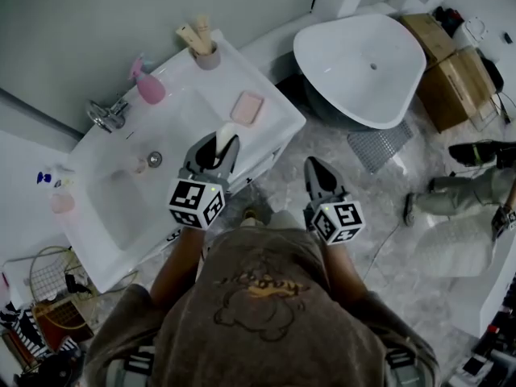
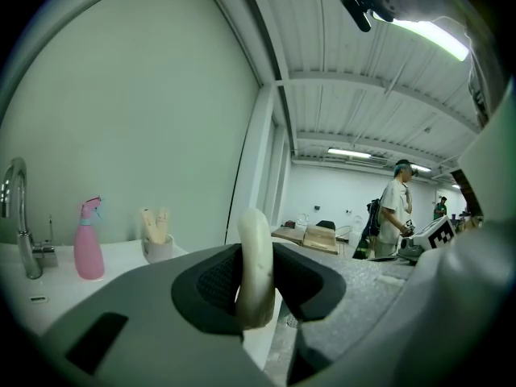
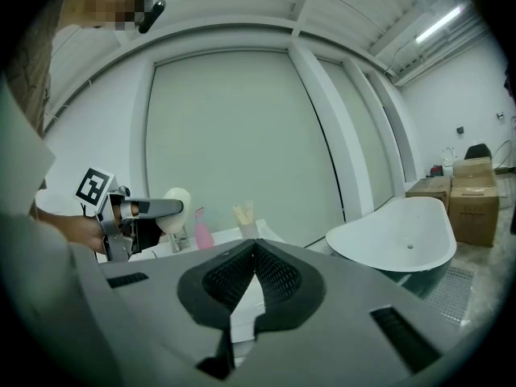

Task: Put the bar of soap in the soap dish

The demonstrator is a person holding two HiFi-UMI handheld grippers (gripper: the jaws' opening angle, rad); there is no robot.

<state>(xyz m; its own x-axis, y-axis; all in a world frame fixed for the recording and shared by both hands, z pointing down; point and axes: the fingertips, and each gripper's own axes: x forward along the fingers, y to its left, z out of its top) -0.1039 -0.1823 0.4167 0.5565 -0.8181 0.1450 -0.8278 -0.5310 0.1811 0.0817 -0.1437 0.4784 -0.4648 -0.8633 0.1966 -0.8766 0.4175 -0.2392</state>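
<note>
- A bathroom mock-up set in a large hall, not a home.
- A white washbasin carries a faucet, a pink spray bottle, a soap dish and a brush cup.
- A freestanding bathtub stands on a marble-look floor.
- Cardboard boxes sit beside the tub, under a high ceiling with strip lights.

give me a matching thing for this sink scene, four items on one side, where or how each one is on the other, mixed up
1 bar of soap
2 soap dish
3 spray bottle
4 right gripper

A beside the tap
B shut, empty
C held in the left gripper
D on the sink top, nearest the bathtub

Pairs: 1-C, 2-D, 3-A, 4-B
</note>
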